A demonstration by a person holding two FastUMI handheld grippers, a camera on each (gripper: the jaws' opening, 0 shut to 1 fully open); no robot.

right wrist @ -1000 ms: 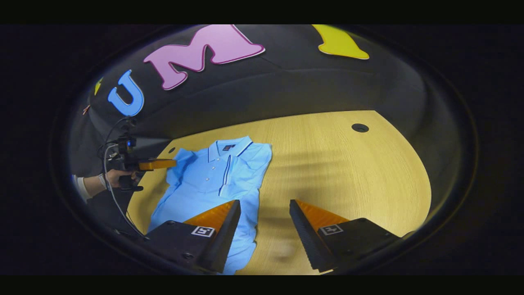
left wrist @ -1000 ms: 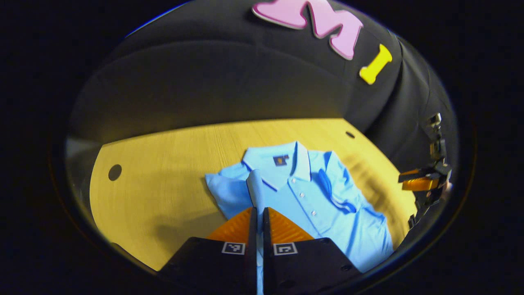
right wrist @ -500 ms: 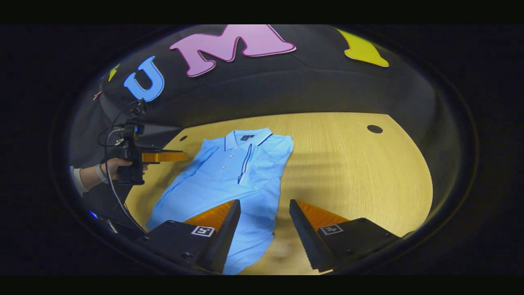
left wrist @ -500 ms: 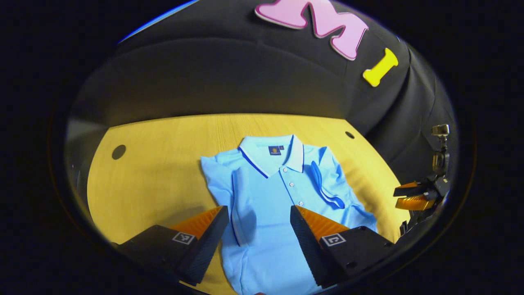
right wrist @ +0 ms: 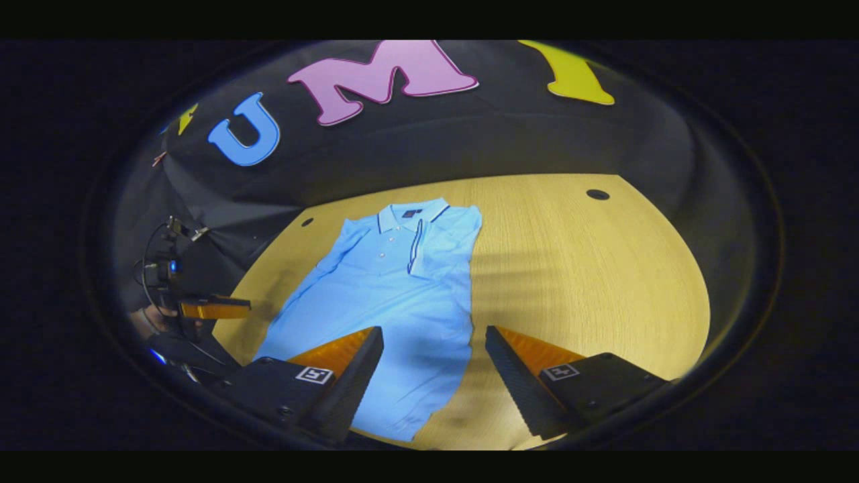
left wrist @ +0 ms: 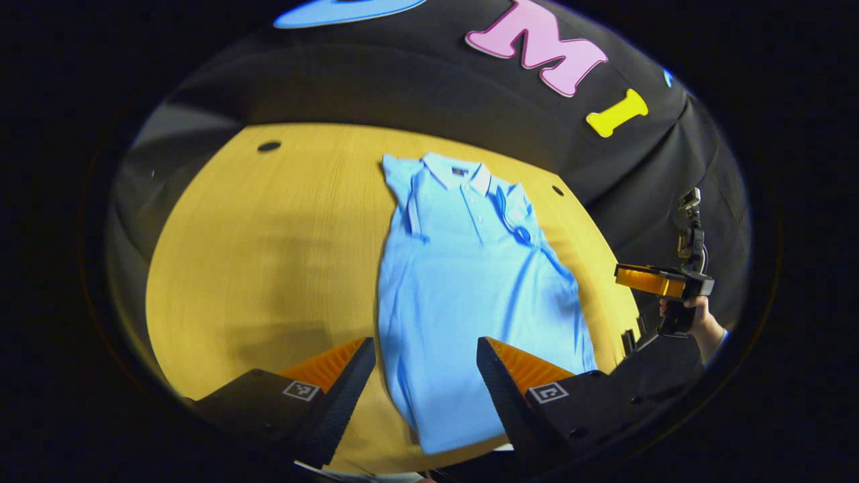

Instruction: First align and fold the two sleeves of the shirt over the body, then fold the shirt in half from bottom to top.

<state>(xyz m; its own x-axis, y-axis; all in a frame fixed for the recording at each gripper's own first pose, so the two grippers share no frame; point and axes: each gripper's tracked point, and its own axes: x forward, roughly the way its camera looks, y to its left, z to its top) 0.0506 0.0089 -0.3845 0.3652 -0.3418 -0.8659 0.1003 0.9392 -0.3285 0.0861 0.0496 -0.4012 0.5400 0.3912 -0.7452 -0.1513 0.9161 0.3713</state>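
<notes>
Both tongs gape wide and grip nothing. Our left tongs [left wrist: 425,365] and right tongs [right wrist: 433,354] hover at the hem of the shirt [left wrist: 470,282], which lies flat on the desk [left wrist: 268,255], sleeves folded in, its long axis running straight away from us toward the collar. Neither looks nearer; next, we reckon, comes the bottom-to-top fold.
</notes>
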